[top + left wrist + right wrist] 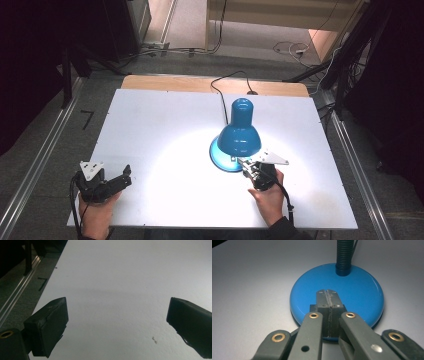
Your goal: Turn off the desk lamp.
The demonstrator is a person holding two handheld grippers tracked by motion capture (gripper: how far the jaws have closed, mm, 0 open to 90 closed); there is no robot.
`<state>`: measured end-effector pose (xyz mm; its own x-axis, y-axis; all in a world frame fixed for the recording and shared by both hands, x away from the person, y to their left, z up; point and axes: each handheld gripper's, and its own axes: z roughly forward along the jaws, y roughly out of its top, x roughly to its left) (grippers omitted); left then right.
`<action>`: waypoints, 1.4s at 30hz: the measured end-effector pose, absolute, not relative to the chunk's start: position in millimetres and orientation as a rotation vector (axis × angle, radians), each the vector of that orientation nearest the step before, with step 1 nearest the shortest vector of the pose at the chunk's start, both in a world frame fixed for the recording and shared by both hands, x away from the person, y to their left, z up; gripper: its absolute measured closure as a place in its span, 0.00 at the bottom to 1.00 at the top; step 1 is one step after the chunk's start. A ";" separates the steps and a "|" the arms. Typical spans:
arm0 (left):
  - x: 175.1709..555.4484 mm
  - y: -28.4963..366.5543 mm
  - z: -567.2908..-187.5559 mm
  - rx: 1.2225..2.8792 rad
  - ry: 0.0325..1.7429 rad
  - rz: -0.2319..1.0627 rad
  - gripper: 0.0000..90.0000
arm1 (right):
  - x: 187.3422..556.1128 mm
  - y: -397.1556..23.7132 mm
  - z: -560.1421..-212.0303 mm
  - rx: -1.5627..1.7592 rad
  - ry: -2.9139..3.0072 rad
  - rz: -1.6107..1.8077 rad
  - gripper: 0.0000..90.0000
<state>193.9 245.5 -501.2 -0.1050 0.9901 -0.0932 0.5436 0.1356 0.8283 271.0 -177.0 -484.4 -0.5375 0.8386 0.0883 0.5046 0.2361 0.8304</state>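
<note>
Right gripper (327,293): we note its jaws pressed together, empty, tips over the blue lamp base (359,290) at the table's (150,130) middle-right. Left gripper (117,315) gapes wide, holding nothing, near-left corner.

Blue desk lamp (239,134), lit, round base (359,293) flat on table, shade tilted downward, ribbed neck

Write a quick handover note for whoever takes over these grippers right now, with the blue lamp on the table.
Right gripper: jaws shut with nothing between them, tips over the blue lamp base.
Left gripper: open, idle over the bare near-left of the white table.
Lamp: upright, lit, shade aimed down at the table.
Done: lamp appears on.
Left: probably pressing a switch on the base; none visible, so check first.
</note>
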 end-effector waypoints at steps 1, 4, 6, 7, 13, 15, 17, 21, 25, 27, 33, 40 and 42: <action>194.0 245.6 -501.2 1.487 1.737 0.838 0.05 | 271.5 -176.0 -485.3 1.237 2.145 1.213 0.98; 194.0 245.7 -501.1 1.485 1.737 0.838 0.05 | 272.2 -172.5 -488.4 1.230 2.155 1.210 0.98; 194.0 245.8 -501.1 1.486 1.737 0.838 0.05 | 272.9 -170.5 -490.2 1.220 2.153 1.203 0.98; 193.9 245.8 -501.1 1.486 1.737 0.838 0.05 | 273.1 -169.8 -490.7 1.220 2.153 1.206 0.98; 193.8 245.8 -501.0 1.484 1.737 0.836 0.05 | 275.5 -166.9 -497.3 1.224 2.128 1.212 0.98; 193.8 246.0 -501.0 1.486 1.736 0.836 0.05 | 275.9 -166.7 -497.8 1.225 2.128 1.210 0.98; 193.8 246.1 -501.0 1.485 1.737 0.835 0.05 | 276.8 -165.7 -499.4 1.228 2.130 1.204 0.98; 193.8 246.2 -501.0 1.484 1.737 0.835 0.05 | 277.7 -164.5 -500.9 1.224 2.132 1.200 0.98; 193.7 246.2 -501.0 1.484 1.738 0.835 0.05 | 278.8 -164.6 -502.2 1.229 2.132 1.191 0.98; 193.9 246.2 -501.1 1.483 1.738 0.834 0.05 | 279.2 -164.3 -502.7 1.233 2.132 1.190 0.98; 194.1 245.9 -501.3 1.485 1.737 0.834 0.05 | 280.9 -163.9 -504.3 1.237 2.125 1.183 0.98; 194.2 246.0 -501.4 1.485 1.739 0.833 0.05 | 282.8 -163.4 -506.6 1.233 2.126 1.188 0.98; 194.2 245.9 -501.4 1.485 1.737 0.834 0.05 | 283.2 -163.6 -507.1 1.232 2.121 1.191 0.98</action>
